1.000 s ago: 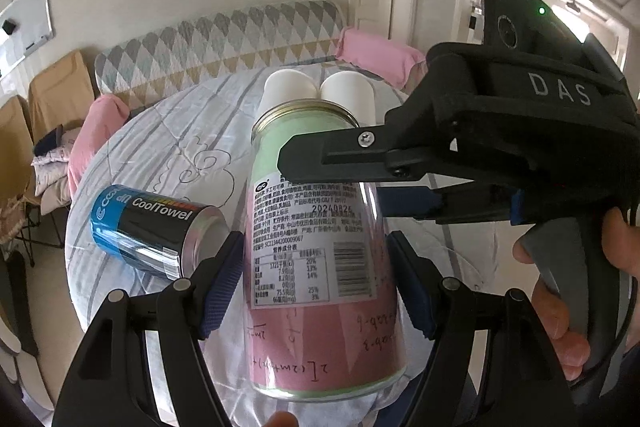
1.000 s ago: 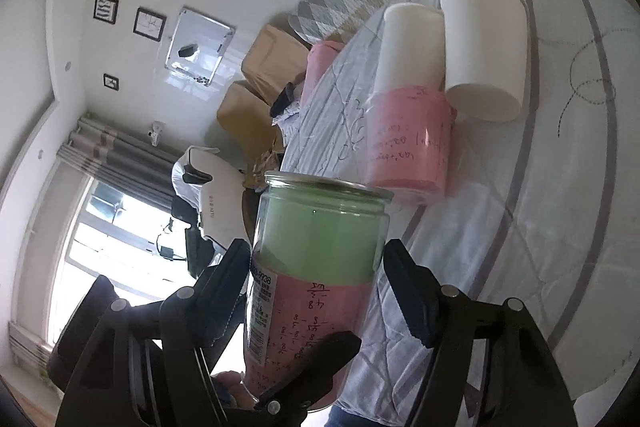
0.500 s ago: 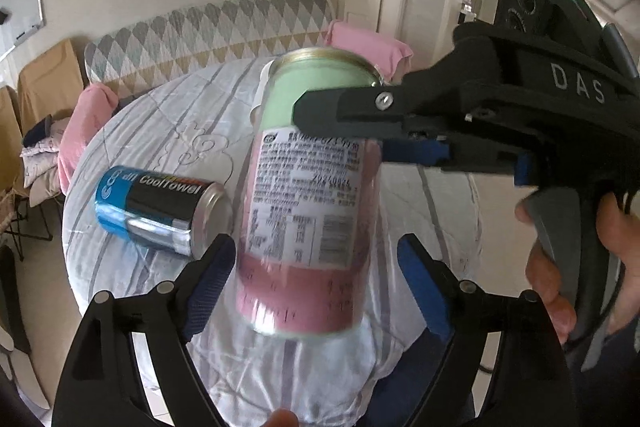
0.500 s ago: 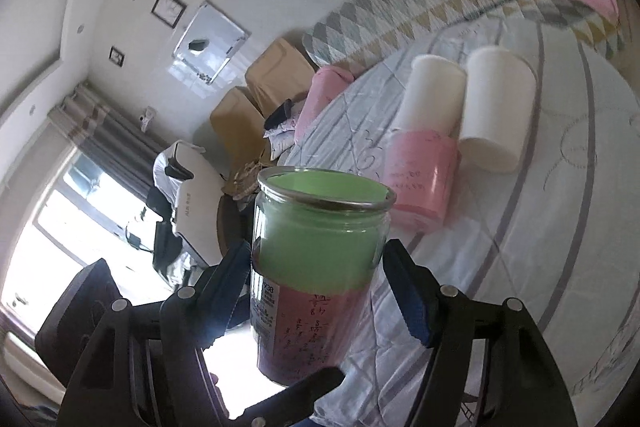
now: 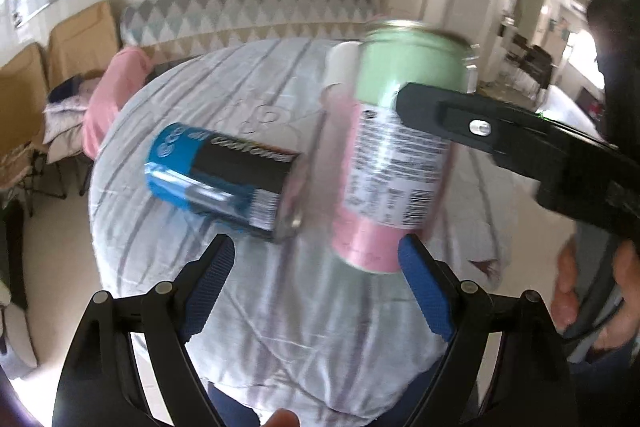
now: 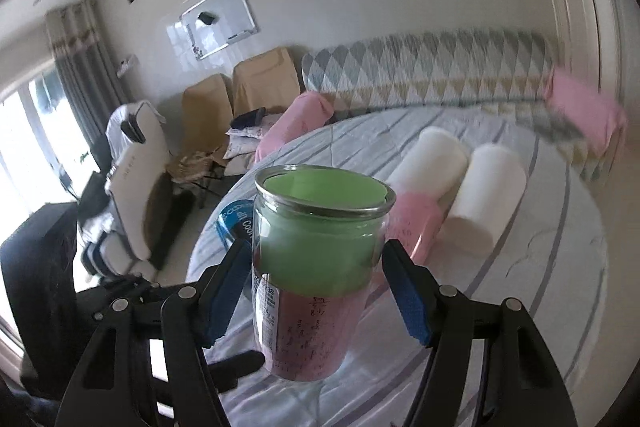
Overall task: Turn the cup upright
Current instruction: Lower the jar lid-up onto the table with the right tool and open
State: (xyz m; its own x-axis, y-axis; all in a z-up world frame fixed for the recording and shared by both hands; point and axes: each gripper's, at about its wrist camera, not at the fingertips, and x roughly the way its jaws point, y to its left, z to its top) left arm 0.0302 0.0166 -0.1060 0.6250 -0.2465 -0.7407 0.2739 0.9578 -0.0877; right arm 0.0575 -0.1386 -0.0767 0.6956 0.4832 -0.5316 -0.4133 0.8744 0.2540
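While your right gripper clasps the glass cup upright, mouth up, above the desk | your left gripper hangs spread wide, holding nothing, cup just beyond its fingertips | blue can lies sideways on the desk | two white cups lie farther back.

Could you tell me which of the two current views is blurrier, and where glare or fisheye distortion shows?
Left wrist view: heavy motion blur smears the jar and blue can; the doorway at right is blown out. Right wrist view: sharper on the jar, with the white cups slightly soft; the window at left is overexposed, and the walls bend near the edges.
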